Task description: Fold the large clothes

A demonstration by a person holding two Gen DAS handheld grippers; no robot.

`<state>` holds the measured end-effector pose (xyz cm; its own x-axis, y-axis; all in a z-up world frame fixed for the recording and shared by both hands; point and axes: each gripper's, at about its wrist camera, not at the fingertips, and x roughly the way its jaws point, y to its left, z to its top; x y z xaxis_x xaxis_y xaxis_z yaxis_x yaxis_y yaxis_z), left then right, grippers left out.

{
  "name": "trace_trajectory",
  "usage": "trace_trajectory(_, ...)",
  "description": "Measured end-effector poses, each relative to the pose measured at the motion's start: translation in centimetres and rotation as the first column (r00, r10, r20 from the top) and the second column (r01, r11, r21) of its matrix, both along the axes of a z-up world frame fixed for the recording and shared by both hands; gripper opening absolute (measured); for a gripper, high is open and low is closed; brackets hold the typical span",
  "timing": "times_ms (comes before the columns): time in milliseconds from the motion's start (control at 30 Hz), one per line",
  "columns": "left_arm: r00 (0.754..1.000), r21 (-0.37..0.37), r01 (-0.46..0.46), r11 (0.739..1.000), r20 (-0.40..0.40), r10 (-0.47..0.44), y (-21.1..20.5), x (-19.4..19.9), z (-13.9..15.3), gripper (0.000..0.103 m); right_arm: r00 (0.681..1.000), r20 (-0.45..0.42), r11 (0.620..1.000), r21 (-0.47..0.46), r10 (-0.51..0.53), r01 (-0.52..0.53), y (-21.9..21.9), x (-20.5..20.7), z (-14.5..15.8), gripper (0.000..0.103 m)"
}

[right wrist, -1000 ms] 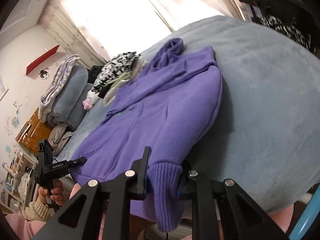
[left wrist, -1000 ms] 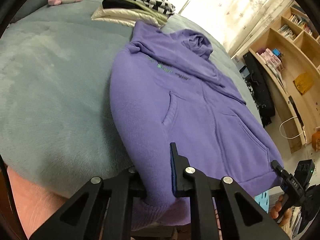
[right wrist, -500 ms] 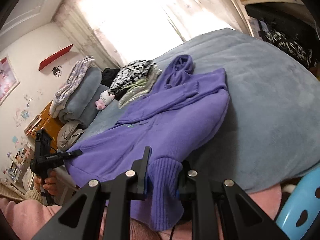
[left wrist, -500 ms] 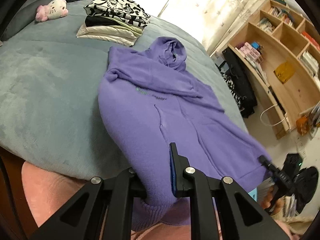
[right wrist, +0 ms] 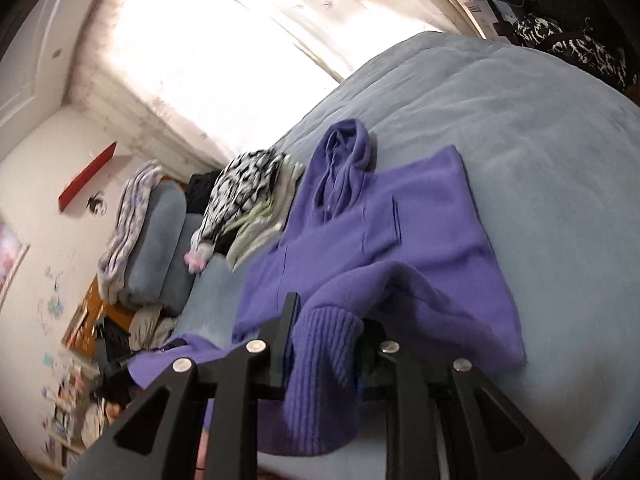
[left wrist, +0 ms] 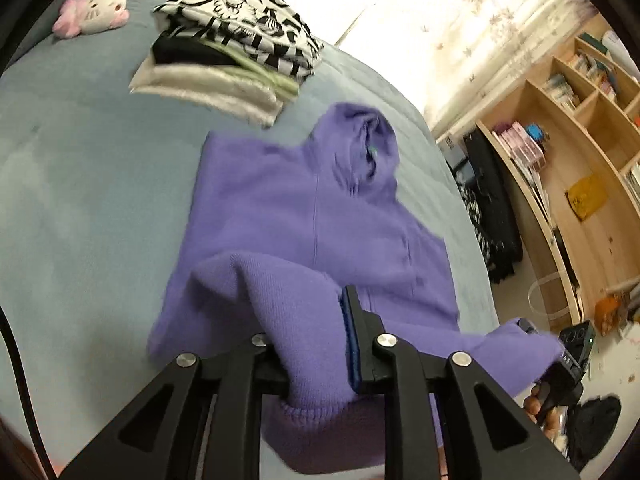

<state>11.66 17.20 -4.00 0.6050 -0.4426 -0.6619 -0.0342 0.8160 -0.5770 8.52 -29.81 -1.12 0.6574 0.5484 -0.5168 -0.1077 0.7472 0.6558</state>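
A purple hoodie (left wrist: 320, 208) lies on the grey-blue bed (left wrist: 80, 200), hood pointing away toward the window. Its bottom edge is lifted and doubled over the body. My left gripper (left wrist: 304, 312) has one corner of the ribbed hem between its jaws, which are opening; the blue pad still touches the cloth. In the right wrist view the hoodie (right wrist: 380, 232) spreads ahead, and my right gripper (right wrist: 328, 316) holds the other ribbed hem corner, its jaws opening too. The right gripper (left wrist: 568, 360) also shows low at the right of the left wrist view.
A stack of folded clothes (left wrist: 236, 52) with a black-and-white top sits beyond the hood, a pink-and-white plush toy (left wrist: 94, 10) beside it. Wooden shelves (left wrist: 580, 140) line the right wall. Pillows and rolled blankets (right wrist: 156, 240) lie at the bed's head.
Both grippers rose and carried the hem forward over the bed, so the hoodie's bottom part now folds over its body. The hem bunches looser between both pairs of jaws.
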Motion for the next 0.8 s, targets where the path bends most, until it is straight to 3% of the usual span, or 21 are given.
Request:
trace_trajectory(67,1.0,-0.014,-0.017,1.0,-0.002,0.017,0.1,3.3,-0.2,0.021,0.999,-0.013,0.999,-0.025,-0.033,0.033,0.1,3.2,-0.2,0.027)
trace_trajectory(167,0.999,-0.038,-0.019,0.999,-0.038,0.017,0.2,8.3,-1.1,0.03,0.997,-0.054,0.998,-0.021,-0.063,0.062,0.3,7.8,-1.1,0.044)
trace_trajectory(233,0.994,-0.061,-0.008,0.998,-0.107,0.001,0.1,11.3,-2.6,0.033,0.995,-0.087,0.998,0.005,-0.058,0.059,0.4,10.2,-1.9,0.073)
trace_trajectory(300,0.988,-0.071,-0.005,0.997,-0.155,-0.006,-0.1,13.3,-4.3,0.036,0.993,-0.105,0.998,0.02,-0.051,0.053,0.7,11.9,-2.7,0.086)
trace_trajectory(333,0.987,-0.089,-0.002,0.996,-0.161,-0.012,0.1,13.6,-4.9,0.047,0.992,-0.109,0.998,0.015,-0.058,0.06,0.6,12.4,-3.0,0.086)
trace_trajectory(400,0.987,-0.155,-0.02,0.988,-0.16,-0.006,0.8,14.6,-6.1,0.055,0.992,-0.117,0.998,0.039,-0.043,0.048,0.6,13.4,-3.8,0.086)
trace_trajectory(467,0.988,-0.194,-0.036,0.98,-0.153,0.006,1.3,14.9,-6.6,0.085,0.99,-0.136,0.998,0.044,-0.048,0.054,0.3,13.8,-4.8,0.086)
trace_trajectory(500,0.99,-0.194,-0.072,0.978,-0.136,0.046,1.8,14.9,-6.7,0.089,0.988,-0.143,0.998,0.037,-0.05,0.056,0.2,14.0,-5.2,0.086)
trace_trajectory(667,0.99,-0.124,-0.089,0.988,-0.121,0.074,2.7,15.7,-6.8,0.091,0.983,-0.179,0.999,-0.014,-0.048,0.046,0.3,14.4,-7.3,0.086)
trace_trajectory(800,0.993,0.104,-0.054,0.993,-0.097,0.064,2.4,16.4,-6.9,0.091,0.987,-0.151,0.992,-0.117,-0.058,0.04,0.4,14.7,-7.9,0.086)
